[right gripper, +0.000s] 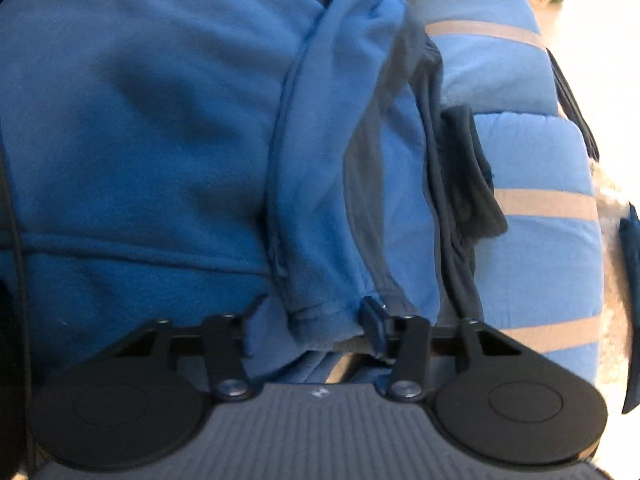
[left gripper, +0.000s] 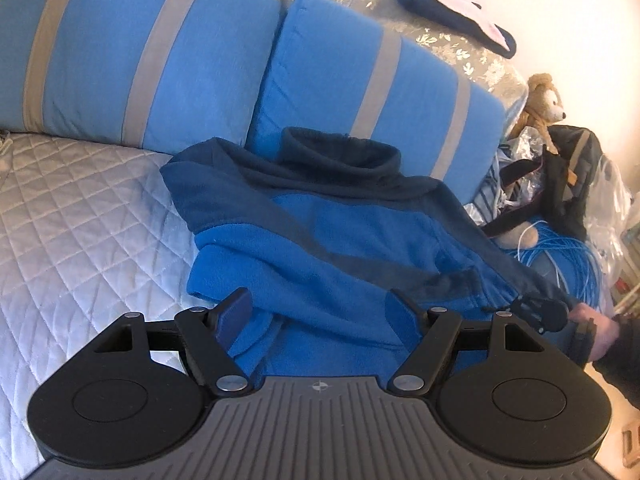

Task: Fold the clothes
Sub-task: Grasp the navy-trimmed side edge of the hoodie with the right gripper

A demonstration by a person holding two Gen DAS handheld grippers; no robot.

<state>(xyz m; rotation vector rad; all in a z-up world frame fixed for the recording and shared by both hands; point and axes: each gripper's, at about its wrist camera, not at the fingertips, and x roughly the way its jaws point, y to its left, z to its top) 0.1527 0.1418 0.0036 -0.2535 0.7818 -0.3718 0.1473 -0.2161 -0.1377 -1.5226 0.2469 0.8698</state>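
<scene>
A blue fleece jacket [left gripper: 340,240] is lying on the quilted sofa seat [left gripper: 80,220], leaning against striped cushions [left gripper: 360,92]. The left hand-held gripper [left gripper: 320,316] is hovering spread wide over it. The right hand-held gripper [right gripper: 312,316] is gaping around the jacket's cuff [right gripper: 324,320].

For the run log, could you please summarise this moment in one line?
left tongs: open over fleece jacket | right tongs: open around sleeve cuff

Two-tone blue fleece [left gripper: 340,232], blue cushions [left gripper: 132,40] with grey stripes, white diamond-quilted cover [left gripper: 80,216].
</scene>
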